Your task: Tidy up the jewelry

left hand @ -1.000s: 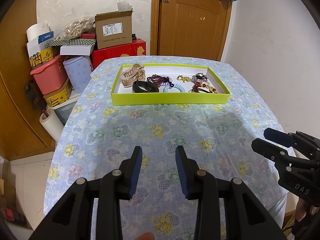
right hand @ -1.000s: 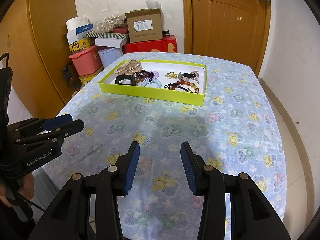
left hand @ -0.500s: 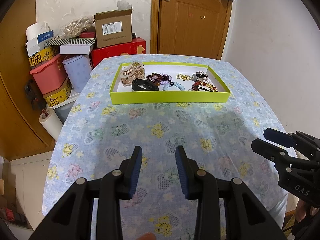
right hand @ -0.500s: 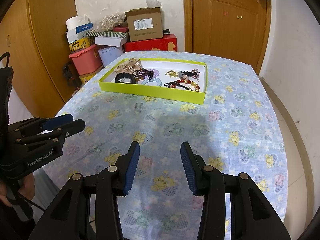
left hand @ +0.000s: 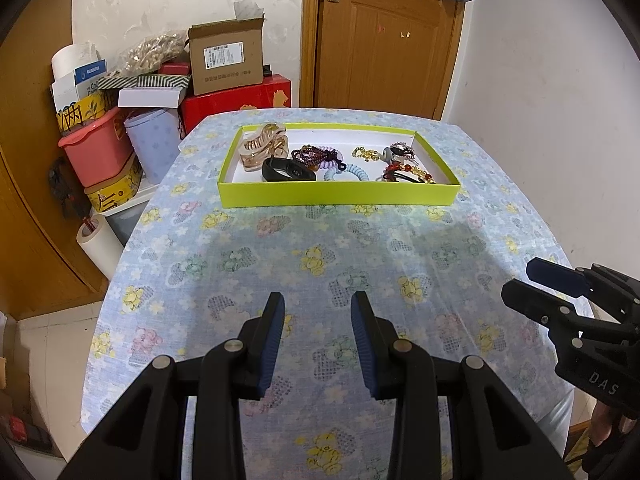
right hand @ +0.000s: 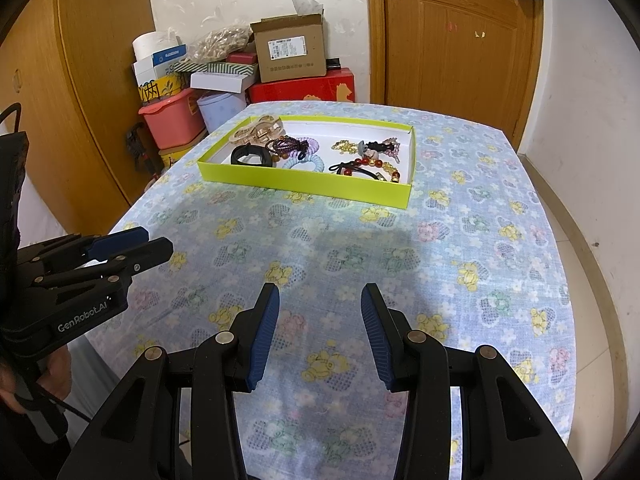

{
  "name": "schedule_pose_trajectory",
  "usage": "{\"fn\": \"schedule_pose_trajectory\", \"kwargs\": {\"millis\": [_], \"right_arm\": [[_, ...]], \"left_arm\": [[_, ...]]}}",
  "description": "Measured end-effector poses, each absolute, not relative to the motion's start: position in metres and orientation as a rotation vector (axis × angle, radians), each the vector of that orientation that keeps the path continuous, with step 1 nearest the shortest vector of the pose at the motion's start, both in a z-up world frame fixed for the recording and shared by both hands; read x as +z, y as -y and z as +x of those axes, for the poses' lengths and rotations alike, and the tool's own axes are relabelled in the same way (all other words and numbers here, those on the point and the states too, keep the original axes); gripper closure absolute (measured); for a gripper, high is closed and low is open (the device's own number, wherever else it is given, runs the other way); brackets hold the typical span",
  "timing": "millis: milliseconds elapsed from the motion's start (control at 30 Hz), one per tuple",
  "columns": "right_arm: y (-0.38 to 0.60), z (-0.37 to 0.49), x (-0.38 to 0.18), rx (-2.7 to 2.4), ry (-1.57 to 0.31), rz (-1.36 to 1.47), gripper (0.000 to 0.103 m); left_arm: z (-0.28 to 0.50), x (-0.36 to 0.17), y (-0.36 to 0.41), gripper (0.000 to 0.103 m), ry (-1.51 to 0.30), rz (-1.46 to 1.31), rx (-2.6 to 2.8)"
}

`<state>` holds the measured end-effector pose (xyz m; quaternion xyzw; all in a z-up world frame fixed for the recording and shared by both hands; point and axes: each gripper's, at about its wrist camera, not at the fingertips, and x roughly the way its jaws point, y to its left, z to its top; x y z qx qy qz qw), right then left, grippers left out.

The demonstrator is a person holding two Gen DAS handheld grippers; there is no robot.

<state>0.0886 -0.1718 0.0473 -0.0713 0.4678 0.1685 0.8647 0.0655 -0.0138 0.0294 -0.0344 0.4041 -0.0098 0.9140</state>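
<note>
A lime-green tray (left hand: 336, 195) (right hand: 304, 186) sits at the far end of the flowered table. Inside lie a beige hair claw (left hand: 262, 147) (right hand: 258, 132), a black band (left hand: 286, 171) (right hand: 251, 156), dark beads (left hand: 312, 154), a pale blue coil tie (left hand: 347, 172) (right hand: 304, 165), yellow beads (left hand: 365, 153) and red-amber beads (left hand: 408, 172) (right hand: 366, 168). My left gripper (left hand: 318, 316) hovers open over the near cloth, nothing between its fingers. My right gripper (right hand: 320, 308) is likewise open and empty, well short of the tray. Each gripper shows in the other's view: right gripper (left hand: 532, 284), left gripper (right hand: 156, 240).
Stacked boxes (left hand: 226, 60), a pink bin (left hand: 96, 148) and a paper roll (left hand: 98, 248) crowd the floor left of the table. A wooden door (left hand: 384, 40) stands behind it. The table's right edge (right hand: 560, 280) drops to a tiled floor.
</note>
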Motion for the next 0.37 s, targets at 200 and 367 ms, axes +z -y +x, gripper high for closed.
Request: {"fn": "schedule_pose_trajectory", "kwargs": {"millis": [200, 367], "right_arm": [[0.1726, 0.0878, 0.0465, 0.352, -0.982, -0.149, 0.059], [0.1734, 0.0887, 0.0451, 0.35, -0.985, -0.148, 0.059]], "left_arm": [[0.0669, 0.0278, 0.0118, 0.067, -0.83, -0.083, -0.015], [0.0685, 0.0278, 0.0119, 0.067, -0.831, -0.085, -0.019]]}}
